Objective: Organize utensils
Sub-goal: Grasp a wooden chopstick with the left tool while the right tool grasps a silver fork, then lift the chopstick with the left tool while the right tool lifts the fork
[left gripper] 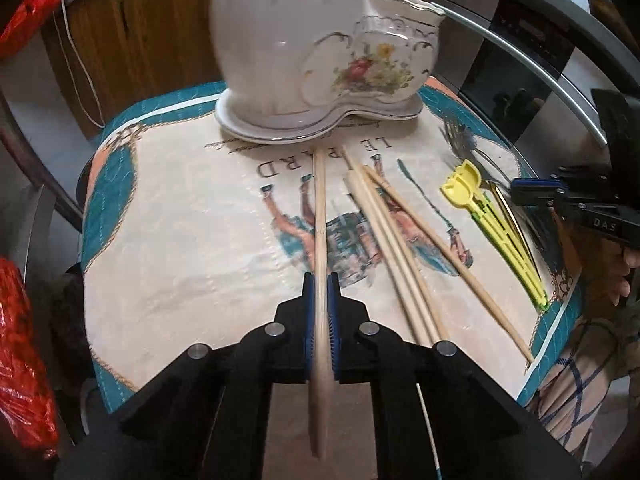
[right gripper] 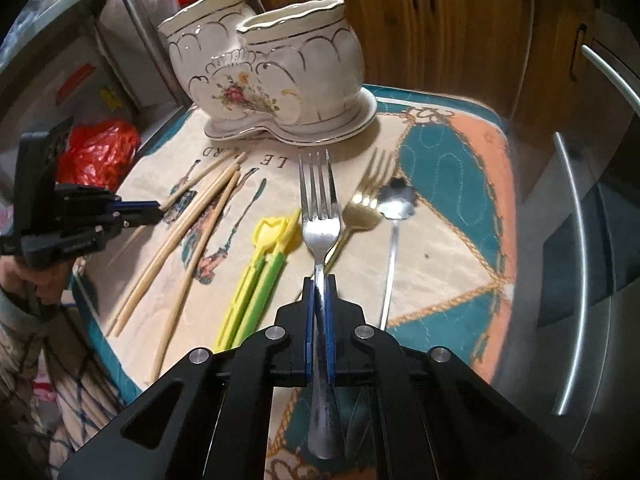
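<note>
My left gripper (left gripper: 321,280) is shut on a wooden chopstick (left gripper: 320,216) that points at the white ceramic two-pot utensil holder (left gripper: 320,40). Three more chopsticks (left gripper: 400,248) lie on the printed cloth to its right. My right gripper (right gripper: 319,282) is shut on a silver fork (right gripper: 318,208), tines toward the holder (right gripper: 280,72). In the right wrist view a gold fork (right gripper: 360,212), a silver spoon (right gripper: 394,216) and yellow-green plastic utensils (right gripper: 264,264) lie on the cloth. The left gripper shows there at the left (right gripper: 156,210), the right gripper in the left view (left gripper: 516,192).
The printed quilted cloth (left gripper: 180,240) covers a small table. Wooden cabinet doors (right gripper: 460,20) stand behind the holder. Steel appliance handles (right gripper: 580,240) curve at the right. Red plastic bags (right gripper: 100,152) sit off the left edge.
</note>
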Motion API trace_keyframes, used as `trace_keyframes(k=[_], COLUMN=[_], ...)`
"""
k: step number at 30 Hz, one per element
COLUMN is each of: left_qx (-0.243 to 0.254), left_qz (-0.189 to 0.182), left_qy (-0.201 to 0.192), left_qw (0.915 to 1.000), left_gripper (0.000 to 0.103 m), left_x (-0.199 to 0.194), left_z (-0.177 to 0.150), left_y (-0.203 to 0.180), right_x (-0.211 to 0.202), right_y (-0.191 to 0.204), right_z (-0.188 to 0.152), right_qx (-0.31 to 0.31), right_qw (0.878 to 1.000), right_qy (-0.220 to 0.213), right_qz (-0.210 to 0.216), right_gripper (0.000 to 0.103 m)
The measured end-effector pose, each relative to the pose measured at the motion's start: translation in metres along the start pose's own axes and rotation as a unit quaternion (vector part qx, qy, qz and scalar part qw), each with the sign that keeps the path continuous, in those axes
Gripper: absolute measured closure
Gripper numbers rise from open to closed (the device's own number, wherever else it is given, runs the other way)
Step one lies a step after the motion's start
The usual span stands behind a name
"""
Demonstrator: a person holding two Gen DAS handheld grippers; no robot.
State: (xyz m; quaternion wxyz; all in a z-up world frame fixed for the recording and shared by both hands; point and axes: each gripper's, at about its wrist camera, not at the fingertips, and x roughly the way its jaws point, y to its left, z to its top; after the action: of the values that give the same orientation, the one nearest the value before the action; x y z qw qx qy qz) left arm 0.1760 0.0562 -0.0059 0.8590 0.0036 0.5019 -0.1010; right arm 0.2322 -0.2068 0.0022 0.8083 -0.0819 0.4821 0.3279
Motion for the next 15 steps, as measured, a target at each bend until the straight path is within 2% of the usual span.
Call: trace_keyframes(k=[7, 10, 15], left_qx=[0.008, 0.031, 0.081], left_qz=[0.012, 0.016, 0.031], left_qy=[0.013, 0.041, 0.089], left_qw=[0.9998, 0.9986, 0.9923], left_gripper=[0.096, 0.093, 0.087], left_x=[-0.004, 0.000, 0.009], left_z=[-0.003, 0.008, 0.026], left_y=[0.002, -0.004, -0.013], right_x=[-0.004, -0.001, 0.018], right_y=[-0.004, -0.001, 0.005], right_z=[-0.005, 0.002, 0.015], right_qx=[-0.003, -0.016, -0.046], right_qw=[1.000, 0.999, 0.994], right_qy=[0.011, 0.029, 0.088], right_qz=[-0.020, -0.028, -0.048], right_gripper=[0.097, 0.097, 0.095])
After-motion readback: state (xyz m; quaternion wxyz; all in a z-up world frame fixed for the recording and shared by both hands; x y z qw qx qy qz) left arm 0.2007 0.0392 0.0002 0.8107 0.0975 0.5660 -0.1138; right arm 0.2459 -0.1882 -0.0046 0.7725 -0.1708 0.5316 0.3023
